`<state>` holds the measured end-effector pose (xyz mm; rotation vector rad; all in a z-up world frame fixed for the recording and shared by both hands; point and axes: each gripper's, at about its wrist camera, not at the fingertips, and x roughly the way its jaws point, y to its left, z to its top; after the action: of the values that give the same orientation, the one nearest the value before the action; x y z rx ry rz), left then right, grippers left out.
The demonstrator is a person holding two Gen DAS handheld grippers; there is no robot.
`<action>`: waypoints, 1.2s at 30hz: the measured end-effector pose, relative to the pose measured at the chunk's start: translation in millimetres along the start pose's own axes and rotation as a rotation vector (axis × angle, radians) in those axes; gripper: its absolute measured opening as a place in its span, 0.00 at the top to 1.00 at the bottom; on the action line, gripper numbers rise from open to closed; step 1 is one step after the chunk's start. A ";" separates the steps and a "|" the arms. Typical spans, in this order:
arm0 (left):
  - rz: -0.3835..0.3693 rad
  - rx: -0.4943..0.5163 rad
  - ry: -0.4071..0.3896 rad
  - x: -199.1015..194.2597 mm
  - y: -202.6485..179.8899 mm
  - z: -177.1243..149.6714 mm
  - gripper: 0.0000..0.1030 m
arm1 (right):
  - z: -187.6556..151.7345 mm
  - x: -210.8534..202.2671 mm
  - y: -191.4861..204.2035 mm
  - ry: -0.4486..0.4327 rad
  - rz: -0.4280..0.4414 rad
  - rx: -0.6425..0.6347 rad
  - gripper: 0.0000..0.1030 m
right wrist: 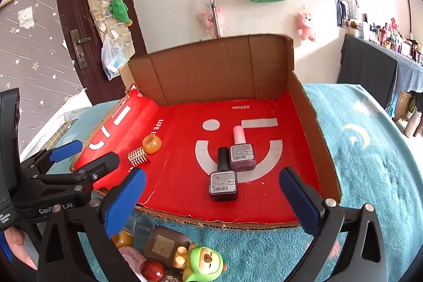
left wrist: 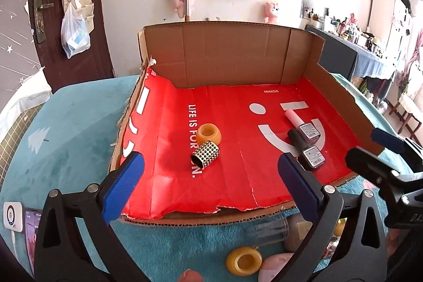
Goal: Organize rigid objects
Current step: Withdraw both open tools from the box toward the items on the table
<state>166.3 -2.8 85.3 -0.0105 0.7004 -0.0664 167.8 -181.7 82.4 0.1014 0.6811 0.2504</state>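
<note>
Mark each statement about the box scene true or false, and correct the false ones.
1. Two nail polish bottles lie in the box. True: one has a pink cap, one a black cap.
2. The left tool grips the studded cylinder. False: its jaws stand open and hold nothing.
3. The orange ring in the box lies beside the studded cylinder. True.
4. The box floor is blue. False: it is red, with white print.
5. The green bear toy is inside the box. False: it lies on the teal cloth in front of the box.
6. The right tool is open. True.
</note>
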 end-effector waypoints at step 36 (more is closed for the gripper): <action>0.010 -0.007 0.010 -62.4 -18.5 -57.7 0.00 | -43.6 -79.5 16.2 -0.138 -0.032 -0.060 0.00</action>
<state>80.4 -16.6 82.0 -0.0136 0.7106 -0.0546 77.5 -186.4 99.9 0.0499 0.5369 0.2309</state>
